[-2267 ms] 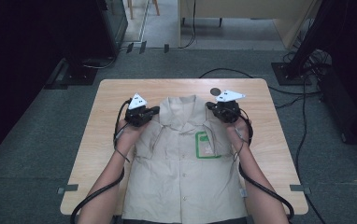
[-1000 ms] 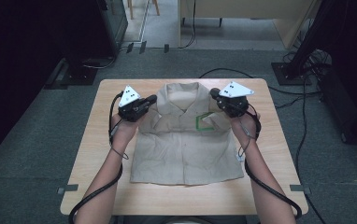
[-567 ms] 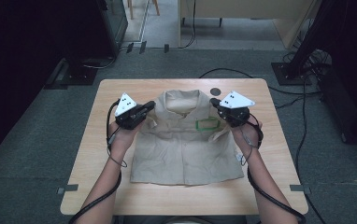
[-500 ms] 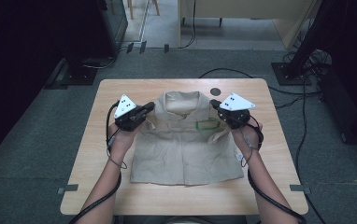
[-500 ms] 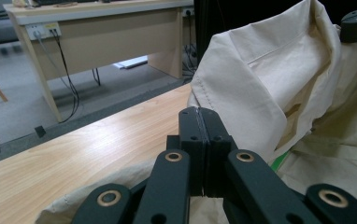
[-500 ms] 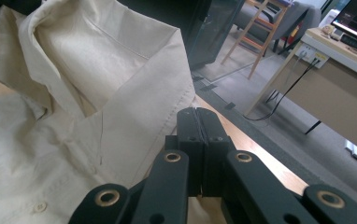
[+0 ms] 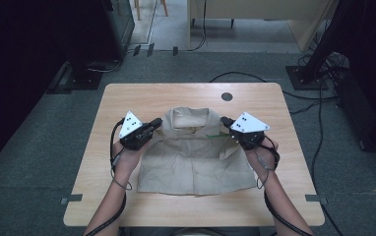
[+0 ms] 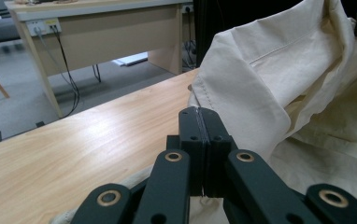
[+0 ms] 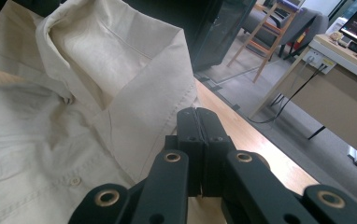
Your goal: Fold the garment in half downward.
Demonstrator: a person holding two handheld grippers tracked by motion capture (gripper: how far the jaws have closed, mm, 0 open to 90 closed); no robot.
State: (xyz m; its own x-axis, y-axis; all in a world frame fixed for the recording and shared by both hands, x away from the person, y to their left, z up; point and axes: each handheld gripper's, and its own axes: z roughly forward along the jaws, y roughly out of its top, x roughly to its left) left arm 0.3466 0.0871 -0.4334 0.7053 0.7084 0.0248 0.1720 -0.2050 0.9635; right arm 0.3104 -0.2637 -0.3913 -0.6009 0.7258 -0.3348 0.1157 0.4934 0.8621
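Lying between both grippers [image 7: 155,125] [image 7: 225,121]: beige shirt [image 7: 196,160].

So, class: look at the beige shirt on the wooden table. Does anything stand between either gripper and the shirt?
Nothing visible does. The left gripper and the right gripper each sit at a shoulder of the shirt with jaws closed, cloth bunched right at them. Nothing else lies on the table around them.

No legible text or labels anywhere
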